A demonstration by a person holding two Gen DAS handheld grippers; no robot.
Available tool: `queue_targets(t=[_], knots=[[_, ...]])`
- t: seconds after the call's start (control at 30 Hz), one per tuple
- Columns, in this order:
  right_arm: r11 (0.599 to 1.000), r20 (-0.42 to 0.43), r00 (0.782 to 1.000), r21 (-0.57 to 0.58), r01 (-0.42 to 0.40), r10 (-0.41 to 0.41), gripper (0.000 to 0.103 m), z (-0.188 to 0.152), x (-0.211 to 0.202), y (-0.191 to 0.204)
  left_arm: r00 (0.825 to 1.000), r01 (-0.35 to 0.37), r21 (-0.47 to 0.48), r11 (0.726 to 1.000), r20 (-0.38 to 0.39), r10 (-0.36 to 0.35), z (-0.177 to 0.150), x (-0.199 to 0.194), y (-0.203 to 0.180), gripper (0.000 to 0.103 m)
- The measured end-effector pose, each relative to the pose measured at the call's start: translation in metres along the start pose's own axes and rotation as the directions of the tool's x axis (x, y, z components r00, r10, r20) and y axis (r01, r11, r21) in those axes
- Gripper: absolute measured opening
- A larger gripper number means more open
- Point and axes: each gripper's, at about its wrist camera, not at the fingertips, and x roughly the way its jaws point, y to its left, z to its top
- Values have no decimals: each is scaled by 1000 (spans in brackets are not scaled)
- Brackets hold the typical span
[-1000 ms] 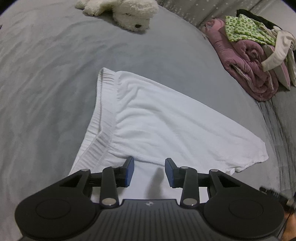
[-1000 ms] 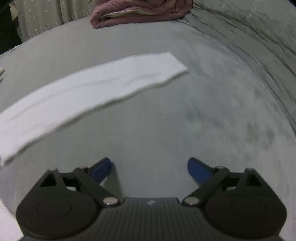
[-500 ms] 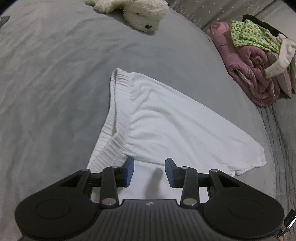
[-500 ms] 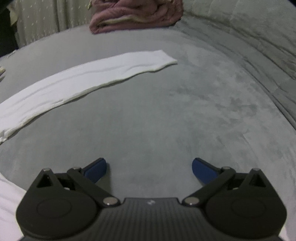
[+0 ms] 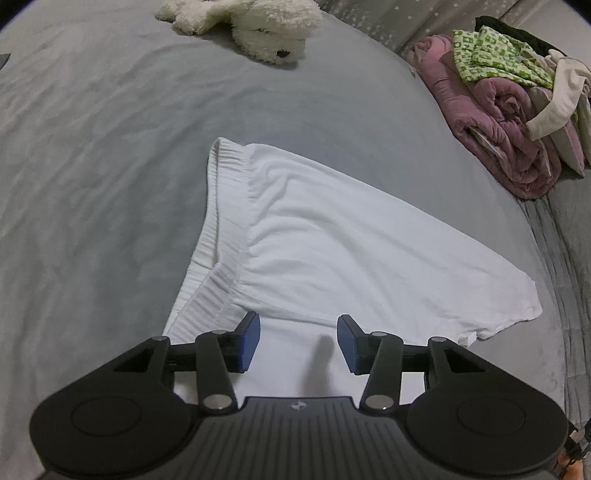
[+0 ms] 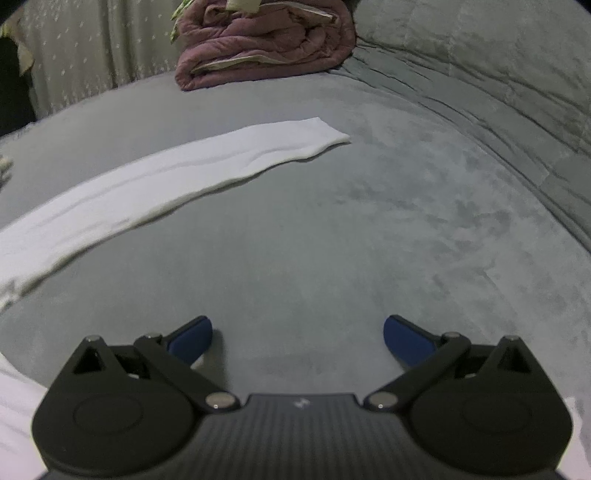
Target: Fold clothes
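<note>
White shorts (image 5: 332, 251) with a ribbed elastic waistband (image 5: 225, 206) lie flat on the grey bed, one layer folded over another. My left gripper (image 5: 298, 341) hovers over their near edge. Its jaws are opening, and no cloth is pinched between the blue pads. In the right wrist view the same white garment (image 6: 177, 173) shows as a long flat strip across the bed. My right gripper (image 6: 297, 338) stands wide open over bare grey bedding, apart from the strip, with nothing between its fingers. A bit of white cloth (image 6: 14, 406) shows at the lower left corner.
A white plush toy (image 5: 258, 26) lies at the far end of the bed. A rolled mauve quilt (image 5: 502, 125) topped with a green patterned garment (image 5: 491, 59) and other clothes sits at the far right. The grey bedding (image 6: 369, 240) spreads around the shorts.
The left gripper's jaws have widened over the shorts' near edge. The right wrist view has shifted, so the white strip sits further up and left, and its jaws spread wider.
</note>
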Motion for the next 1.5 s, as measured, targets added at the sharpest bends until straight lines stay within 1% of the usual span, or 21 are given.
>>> queue_targets(t=[0.07,0.13,0.2,0.27,0.37,0.53,0.6,0.73,0.87,0.93,1.0,1.1,1.17,1.27,1.33,1.4,1.5], knots=[[1000,-17,1000,-11,-9,9,103,1,-1,1,1000,-4,4,1000,1,4,0,0,-2,48],[1000,-9,1000,-19,-14,14,103,2,-8,3,1000,-6,8,1000,0,6,-1,0,-4,49],[1000,51,999,-12,-17,17,103,3,-27,4,1000,-3,18,1000,-2,3,-1,-1,-6,54],[1000,120,993,-3,-20,20,103,5,-48,6,1000,1,33,999,-3,-1,-3,-3,-8,55],[997,205,977,48,-66,54,103,3,-85,5,1000,8,49,999,-1,-8,-5,-6,-11,56],[987,274,958,107,-117,84,103,-13,-127,0,1000,19,56,998,13,-19,-7,-16,-10,57],[981,277,956,137,-134,92,103,-19,-137,-4,1000,19,54,998,21,-21,-7,-21,-7,57],[951,252,957,232,-205,145,103,-33,-147,-20,999,23,45,999,31,-24,-7,-29,0,57],[957,223,969,240,-161,107,102,-40,-150,-20,999,20,47,999,42,-22,-10,-37,7,57],[962,223,969,222,-157,107,102,-46,-154,-14,999,18,45,999,48,-20,-11,-42,12,57],[972,226,970,192,-135,90,98,-52,-158,-8,998,15,42,999,52,-17,-13,-46,16,57],[980,225,971,161,-119,81,96,-58,-162,0,998,9,44,999,60,-11,-17,-52,21,57],[979,243,966,158,-125,84,96,-62,-167,2,998,6,52,999,67,-9,-19,-55,23,57],[979,281,956,160,-127,78,102,-68,-176,4,997,3,65,998,73,-8,-23,-59,24,58],[975,304,949,175,-138,79,102,-73,-183,3,997,4,75,997,70,-10,-26,-61,24,59],[973,326,942,181,-140,75,103,-77,-190,3,998,6,86,996,66,-11,-29,-62,25,64],[970,349,934,190,-150,76,103,-83,-199,0,998,9,98,995,64,-16,-31,-66,27,65]])
